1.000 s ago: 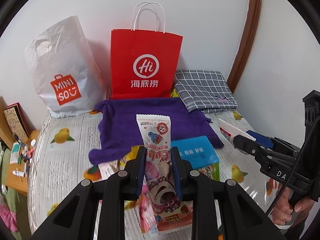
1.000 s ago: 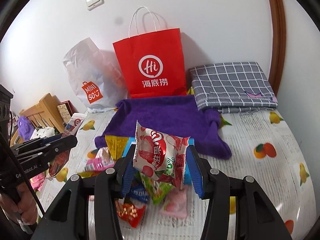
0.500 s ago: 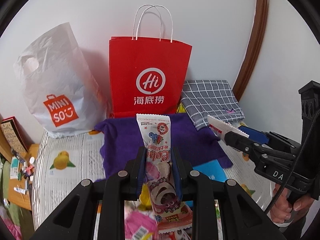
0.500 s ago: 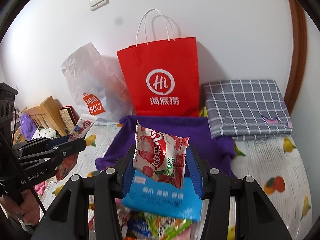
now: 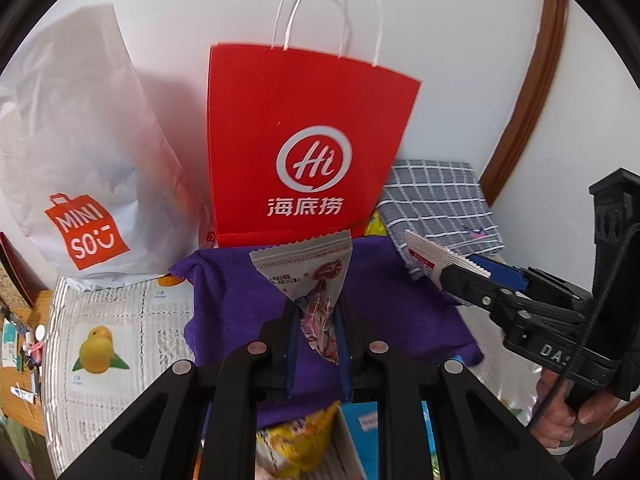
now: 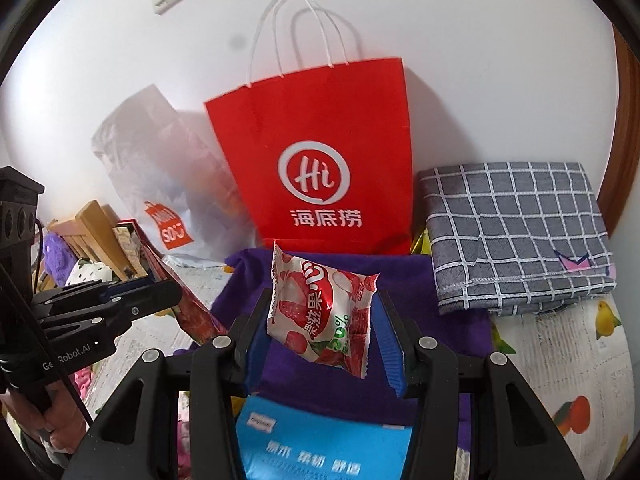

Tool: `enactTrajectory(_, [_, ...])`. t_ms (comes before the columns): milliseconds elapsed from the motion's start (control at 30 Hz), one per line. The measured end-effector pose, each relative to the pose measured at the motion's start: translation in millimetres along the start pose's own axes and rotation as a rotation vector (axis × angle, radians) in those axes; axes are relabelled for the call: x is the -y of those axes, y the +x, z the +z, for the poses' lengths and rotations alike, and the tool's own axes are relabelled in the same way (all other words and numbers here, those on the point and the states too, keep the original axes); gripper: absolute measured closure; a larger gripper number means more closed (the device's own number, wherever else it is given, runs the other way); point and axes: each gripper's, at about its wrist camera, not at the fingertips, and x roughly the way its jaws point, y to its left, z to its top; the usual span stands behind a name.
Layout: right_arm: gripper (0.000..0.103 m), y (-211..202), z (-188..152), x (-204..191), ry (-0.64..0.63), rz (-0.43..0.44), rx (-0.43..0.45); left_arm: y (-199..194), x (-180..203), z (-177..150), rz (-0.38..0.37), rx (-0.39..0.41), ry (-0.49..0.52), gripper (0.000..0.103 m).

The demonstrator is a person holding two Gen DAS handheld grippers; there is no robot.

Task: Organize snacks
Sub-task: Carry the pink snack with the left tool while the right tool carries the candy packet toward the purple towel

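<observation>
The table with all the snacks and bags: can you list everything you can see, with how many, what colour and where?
Paper bag: one, red with white handles, upright against the wall at the back.
Plastic bag: one, white with an orange logo, left of the paper bag.
Purple cloth: one, spread in front of the paper bag.
Checked cloth: one, grey and white, folded, right of the paper bag.
Blue box: one, at the near edge of the purple cloth.
Yellow packet: one, beside the blue box.
Tablecloth: one, white with fruit pictures, under everything.
Long snack packet: one, white and pink, in the left gripper.
Strawberry packet: one, red and white, in the right gripper.
</observation>
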Motion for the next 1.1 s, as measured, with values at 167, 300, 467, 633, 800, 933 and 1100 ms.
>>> enactTrajectory(167, [0.056,22,5,3,-0.019,-0.006,-0.016,23,-9,11,0.006,-0.022,-0.013,0.087])
enactTrajectory(300, [0.056,38,10,2,-0.043,0.005,-0.018,37,-18,14,0.021,-0.037,-0.029,0.087])
enactTrajectory(467, [0.056,61,12,9,-0.038,0.009,-0.050,52,-26,10,0.049,-0.065,-0.035,0.087])
enactTrajectory(633, [0.056,74,6,15,-0.054,-0.010,-0.079,63,-29,5,0.053,-0.086,-0.042,0.087])
enactTrajectory(800, [0.056,85,3,27,-0.045,-0.028,-0.109,77,-30,-1,0.048,-0.126,-0.045,0.087])
enactTrajectory(933, [0.056,95,-1,33,-0.047,-0.044,-0.135,83,-30,-4,0.040,-0.144,-0.056,0.087])
enactTrajectory(1100, [0.056,106,-8,34,-0.062,-0.053,-0.175,90,-30,-6,0.042,-0.157,-0.061,0.087])
